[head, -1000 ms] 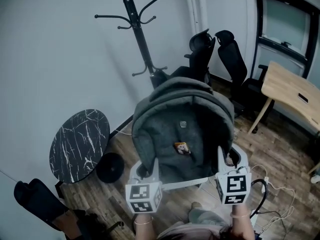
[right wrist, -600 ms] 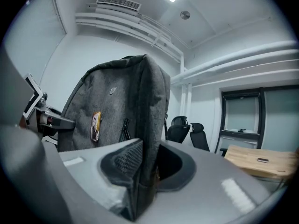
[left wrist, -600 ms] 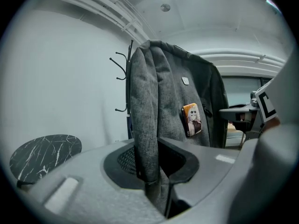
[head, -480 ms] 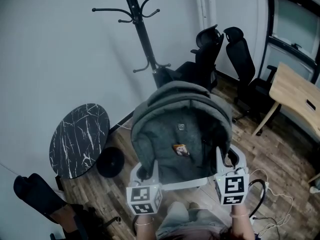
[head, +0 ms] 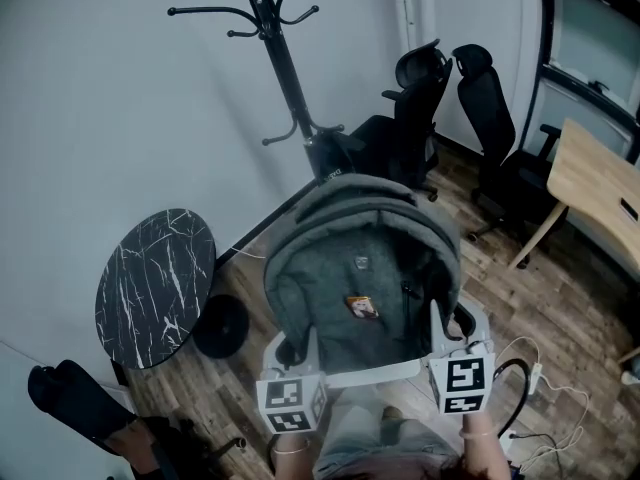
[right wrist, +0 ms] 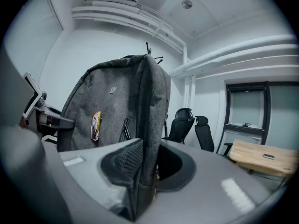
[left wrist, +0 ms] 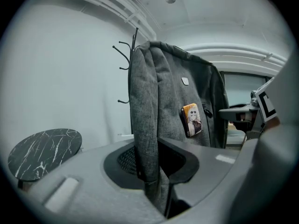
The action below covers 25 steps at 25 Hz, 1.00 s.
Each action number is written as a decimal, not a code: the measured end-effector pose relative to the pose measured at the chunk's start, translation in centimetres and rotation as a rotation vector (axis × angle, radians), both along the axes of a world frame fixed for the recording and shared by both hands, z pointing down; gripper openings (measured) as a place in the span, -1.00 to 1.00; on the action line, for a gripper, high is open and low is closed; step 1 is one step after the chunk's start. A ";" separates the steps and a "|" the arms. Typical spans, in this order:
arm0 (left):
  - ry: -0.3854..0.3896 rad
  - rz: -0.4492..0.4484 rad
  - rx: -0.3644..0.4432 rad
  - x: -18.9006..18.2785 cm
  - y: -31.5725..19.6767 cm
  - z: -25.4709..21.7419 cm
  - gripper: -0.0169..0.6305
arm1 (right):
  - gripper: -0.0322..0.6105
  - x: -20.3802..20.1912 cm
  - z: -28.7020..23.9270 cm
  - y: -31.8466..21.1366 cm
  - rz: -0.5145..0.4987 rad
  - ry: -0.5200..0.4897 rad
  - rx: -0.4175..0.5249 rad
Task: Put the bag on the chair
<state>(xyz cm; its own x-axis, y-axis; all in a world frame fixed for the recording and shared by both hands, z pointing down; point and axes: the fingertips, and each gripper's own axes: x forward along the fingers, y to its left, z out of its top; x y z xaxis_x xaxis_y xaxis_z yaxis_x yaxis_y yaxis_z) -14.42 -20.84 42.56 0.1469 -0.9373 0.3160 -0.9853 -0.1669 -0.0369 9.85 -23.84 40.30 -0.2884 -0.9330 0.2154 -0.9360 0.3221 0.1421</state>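
While you hold it up in front of you, the grey fabric backpack (head: pixel 365 268) hangs upright between your two tools, its front panel turned toward you and its rounded top away from you. Your left gripper (head: pixel 290 346) is clamped on the backpack's left side edge: in the left gripper view the jaws (left wrist: pixel 154 171) pinch a fold of the grey cloth, and the ribbed pad presses against it. Your right gripper (head: pixel 455 323) is clamped likewise on the right side edge — the right gripper view shows its jaws (right wrist: pixel 140 171) closed on the cloth there.

A small orange-edged picture badge (head: pixel 362 307) sits on the front panel, below a little grey logo patch.

The backpack is off the wood-plank floor (head: pixel 560 298) and well apart from the two black high-backed office chairs (head: pixel 415 98), which stand beyond it against the far wall. A black coat stand (head: pixel 280 58) rises just left of those chairs. To your left stands a round black marble-topped table (head: pixel 155 288); to your right, the corner of a pale wooden desk (head: pixel 600 193).
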 end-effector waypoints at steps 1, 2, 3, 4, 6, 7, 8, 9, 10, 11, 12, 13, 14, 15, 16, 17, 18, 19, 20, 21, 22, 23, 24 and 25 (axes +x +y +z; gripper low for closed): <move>-0.002 0.002 -0.002 -0.2 -0.4 0.3 -0.69 | -0.65 -0.1 0.3 -0.4 0.003 0.001 -0.003; -0.003 0.004 -0.005 -0.3 -0.8 0.6 -0.69 | -0.65 -0.3 0.6 -0.8 0.007 0.004 -0.005; -0.002 0.006 -0.008 -0.5 -1.2 0.9 -0.69 | -0.65 -0.4 0.9 -1.2 0.012 0.007 -0.007; -0.001 0.007 -0.012 -0.6 -1.6 1.3 -0.69 | -0.65 -0.6 1.3 -1.6 0.017 0.011 -0.010; 0.000 0.007 -0.022 -1.1 -2.4 2.2 -0.69 | -0.65 -1.1 2.1 -2.3 0.023 0.018 -0.019; 0.001 0.007 -0.029 -1.3 -2.8 2.7 -0.69 | -0.65 -1.3 2.6 -2.7 0.025 0.021 -0.025; 0.002 0.008 -0.037 -1.6 -3.2 3.2 -0.69 | -0.65 -1.6 3.1 -3.1 0.028 0.024 -0.034; 0.002 0.009 -0.045 -1.8 -3.7 3.7 -0.69 | -0.65 -1.8 3.6 -3.5 0.031 0.028 -0.043; 0.002 0.010 -0.054 -2.0 -4.1 4.1 -0.69 | -0.65 -2.0 4.1 -3.9 0.033 0.031 -0.052; 0.002 0.011 -0.063 -2.1 -4.4 4.6 -0.69 | -0.65 -2.2 4.5 -4.3 0.036 0.034 -0.062; 0.003 0.012 -0.072 -2.3 -4.8 5.0 -0.69 | -0.65 -2.3 4.9 -4.7 0.038 0.036 -0.070; 0.005 0.014 -0.080 -2.4 -5.1 5.5 -0.69 | -0.65 -2.5 5.3 -5.1 0.041 0.039 -0.076; 0.007 0.015 -0.087 -2.6 -5.5 5.9 -0.69 | -0.65 -2.7 5.7 -5.4 0.044 0.042 -0.080; 0.009 0.016 -0.094 -2.8 -5.9 6.3 -0.69 | -0.65 -2.9 6.1 -5.8 0.046 0.045 -0.085; 0.011 0.015 -0.101 -3.0 -6.2 6.7 -0.69 | -0.65 -3.0 6.5 -6.1 0.048 0.049 -0.090; 0.012 0.015 -0.108 -3.2 -6.6 7.1 -0.69 | -0.65 -3.2 6.9 -6.5 0.049 0.052 -0.096; 0.013 0.014 -0.114 -3.3 -6.9 7.6 -0.69 | -0.65 -3.4 7.3 -6.9 0.048 0.055 -0.103; 0.014 0.013 -0.121 -3.4 -7.3 8.0 -0.69 | -0.65 -3.5 7.8 -7.2 0.047 0.058 -0.109; 0.016 0.012 -0.129 -3.6 -7.7 8.5 -0.69 | -0.65 -3.7 8.3 -7.6 0.047 0.060 -0.117; 0.018 0.011 -0.137 -3.7 -8.0 9.1 -0.69 | -0.65 -3.8 8.8 -8.0 0.047 0.062 -0.125; 0.019 0.010 -0.146 -3.8 -8.3 9.6 -0.69 | -0.65 -4.0 9.3 -8.4 0.048 0.064 -0.133; 0.021 0.008 -0.154 -4.0 -8.7 10.1 -0.69 | -0.65 -4.1 9.8 -8.8 0.047 0.067 -0.142; 0.023 0.008 -0.162 -4.1 -9.0 10.7 -0.69 | -0.65 -4.3 10.3 -9.1 0.046 0.071 -0.150; 0.027 0.008 -0.170 -4.3 -9.3 11.2 -0.69 | -0.65 -4.5 10.8 -9.5 0.045 0.074 -0.158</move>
<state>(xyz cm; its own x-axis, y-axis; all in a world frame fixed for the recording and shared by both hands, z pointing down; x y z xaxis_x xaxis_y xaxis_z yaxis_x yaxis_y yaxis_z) -18.71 -30.18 53.79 0.1648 -0.8695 0.4657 -0.9841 -0.1764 0.0189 5.39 -33.32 51.05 -0.2252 -0.8973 0.3797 -0.9387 0.3042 0.1624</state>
